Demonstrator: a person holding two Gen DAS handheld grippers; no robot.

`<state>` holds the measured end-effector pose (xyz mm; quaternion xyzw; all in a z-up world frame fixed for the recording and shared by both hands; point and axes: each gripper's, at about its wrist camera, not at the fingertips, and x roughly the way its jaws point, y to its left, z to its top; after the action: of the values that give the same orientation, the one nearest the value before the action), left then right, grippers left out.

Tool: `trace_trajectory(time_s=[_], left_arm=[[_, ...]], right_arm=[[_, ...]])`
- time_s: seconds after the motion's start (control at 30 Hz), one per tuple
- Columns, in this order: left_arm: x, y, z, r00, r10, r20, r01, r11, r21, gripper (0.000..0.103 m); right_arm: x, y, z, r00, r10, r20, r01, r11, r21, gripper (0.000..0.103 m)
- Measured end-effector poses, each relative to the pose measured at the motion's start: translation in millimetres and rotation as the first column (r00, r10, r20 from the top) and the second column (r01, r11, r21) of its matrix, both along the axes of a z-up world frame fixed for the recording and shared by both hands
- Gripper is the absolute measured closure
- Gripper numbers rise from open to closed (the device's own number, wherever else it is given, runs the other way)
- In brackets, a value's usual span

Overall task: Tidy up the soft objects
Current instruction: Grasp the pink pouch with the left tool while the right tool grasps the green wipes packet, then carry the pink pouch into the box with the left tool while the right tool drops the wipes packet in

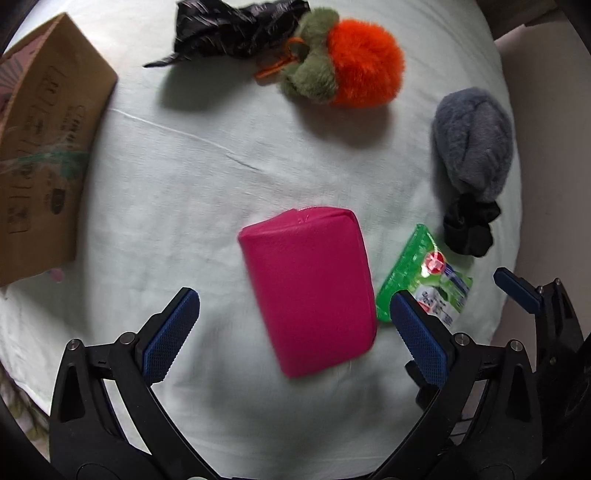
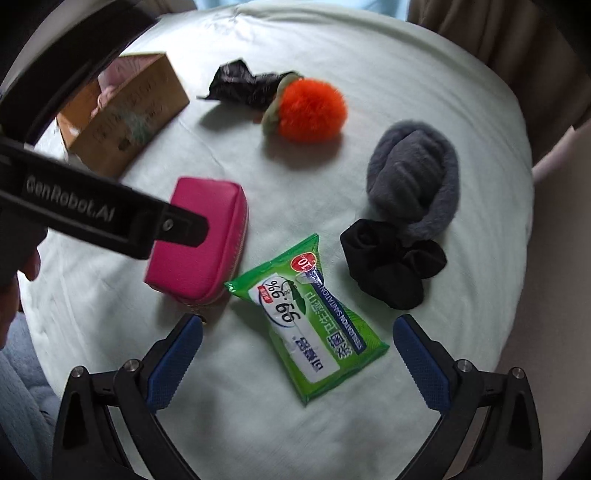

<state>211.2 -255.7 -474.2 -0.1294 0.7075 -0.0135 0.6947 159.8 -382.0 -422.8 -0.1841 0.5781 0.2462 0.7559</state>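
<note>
A pink pouch [image 1: 308, 291] lies on the pale cloth, between the fingers of my open left gripper [image 1: 293, 317], which hovers over it. The pouch also shows in the right wrist view [image 2: 201, 251], partly behind the left gripper's arm [image 2: 92, 214]. A green wet-wipe pack [image 2: 306, 317] lies between the fingers of my open right gripper [image 2: 297, 350]; it also shows in the left wrist view [image 1: 424, 280]. An orange and green plush [image 1: 343, 62], a grey fuzzy item [image 1: 472, 140], a black scrunchie [image 1: 469, 225] and a black bag [image 1: 236, 29] lie beyond.
A cardboard box [image 1: 48, 147] stands at the left on the cloth [image 1: 184, 206]; in the right wrist view the box [image 2: 129, 114] is open-topped with something pink inside. The bed edge runs along the right.
</note>
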Motion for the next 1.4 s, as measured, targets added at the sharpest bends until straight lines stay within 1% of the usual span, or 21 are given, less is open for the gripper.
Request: trace_trajectory(time_s=[0.13, 0.23, 0.3, 0.4, 0.47, 0.53, 0.6, 0.63, 0.67, 0.7, 0.77, 0.83, 0.9, 1.03, 1.1, 1.33, 1.4], left_arm=[[9.6, -12.2, -23.8, 0.999, -0.012, -0.043, 0.012, 1.0, 0.001, 0.0], [14.9, -16.6, -34.1, 0.998, -0.008, -0.057, 0.009, 1.0, 0.014, 0.0], [15.8, -17.5, -40.5, 0.997, -0.001, -0.075, 0.001, 1.0, 0.005, 0.001], [16.0, -17.7, -43.4, 0.997, -0.014, -0.081, 0.015, 1.0, 0.022, 0.01], [15.3, -19.2, -43.7, 0.997, -0.02, -0.078, 0.022, 0.999, 0.023, 0.013], [15.6, -19.3, -42.9, 0.996, -0.028, -0.08, 0.03, 0.999, 0.024, 0.024], [15.4, -16.8, -40.8, 0.997, -0.034, -0.076, 0.036, 0.999, 0.021, 0.033], [15.7, -16.6, -40.0, 0.997, -0.038, -0.073, 0.039, 0.999, 0.013, 0.037], [15.1, -15.0, -38.8, 0.997, -0.043, -0.071, 0.044, 0.999, 0.008, 0.038], [14.6, -14.7, -38.0, 0.996, -0.05, -0.067, 0.05, 0.999, 0.006, 0.041], [18.5, -15.1, -31.8, 0.996, -0.061, -0.062, 0.062, 0.998, 0.007, 0.044], [12.5, -5.8, -25.6, 0.996, -0.07, -0.054, 0.07, 0.998, 0.003, 0.05], [9.9, -4.2, -20.3, 0.996, -0.072, -0.049, 0.072, 0.997, 0.001, 0.052], [2.0, 2.7, -1.3, 0.996, -0.082, -0.037, 0.082, 0.997, 0.001, 0.053], [-3.1, 5.5, 10.6, 0.995, -0.095, -0.018, 0.095, 0.995, 0.005, 0.054], [-20.5, 15.6, 74.9, 0.988, -0.125, 0.095, 0.125, 0.992, 0.0, 0.054], [-29.7, 21.8, 96.3, 0.982, -0.127, 0.137, 0.129, 0.992, -0.005, 0.054]], right_arm=[[5.5, 4.1, -20.7, 0.996, 0.092, -0.011, -0.093, 0.995, -0.035, 0.0], [9.2, 6.1, -31.5, 0.99, 0.136, -0.034, -0.137, 0.99, -0.035, 0.0], [9.9, 8.5, -38.0, 0.985, 0.165, -0.04, -0.167, 0.985, -0.048, 0.001], [11.6, 12.0, -45.8, 0.98, 0.188, -0.063, -0.192, 0.979, -0.062, 0.005], [11.8, 14.1, -49.1, 0.978, 0.194, -0.075, -0.199, 0.978, -0.064, 0.008], [12.0, 16.8, -53.3, 0.975, 0.199, -0.098, -0.206, 0.977, -0.062, 0.018], [11.0, 19.1, -54.3, 0.975, 0.2, -0.094, -0.207, 0.976, -0.071, 0.023], [10.6, 20.8, -54.3, 0.976, 0.198, -0.094, -0.205, 0.976, -0.072, 0.029], [10.4, 22.0, -53.9, 0.977, 0.194, -0.09, -0.201, 0.976, -0.08, 0.032], [10.4, 22.6, -53.1, 0.978, 0.188, -0.087, -0.195, 0.977, -0.086, 0.038], [9.6, 23.7, -50.8, 0.98, 0.177, -0.091, -0.184, 0.979, -0.082, 0.045], [9.8, 23.8, -45.9, 0.982, 0.17, -0.082, -0.177, 0.98, -0.093, 0.053], [8.2, 23.9, -41.8, 0.984, 0.16, -0.079, -0.167, 0.982, -0.09, 0.057], [5.5, 23.7, -24.2, 0.991, 0.121, -0.051, -0.125, 0.989, -0.076, 0.059], [9.4, 20.4, -6.2, 0.995, 0.09, -0.035, -0.092, 0.994, -0.064, 0.059], [1.7, 19.6, 55.4, 0.999, -0.042, 0.035, 0.043, 0.999, -0.013, 0.06], [-10.8, 22.1, 68.0, 0.996, -0.068, 0.06, 0.069, 0.998, -0.007, 0.06]])
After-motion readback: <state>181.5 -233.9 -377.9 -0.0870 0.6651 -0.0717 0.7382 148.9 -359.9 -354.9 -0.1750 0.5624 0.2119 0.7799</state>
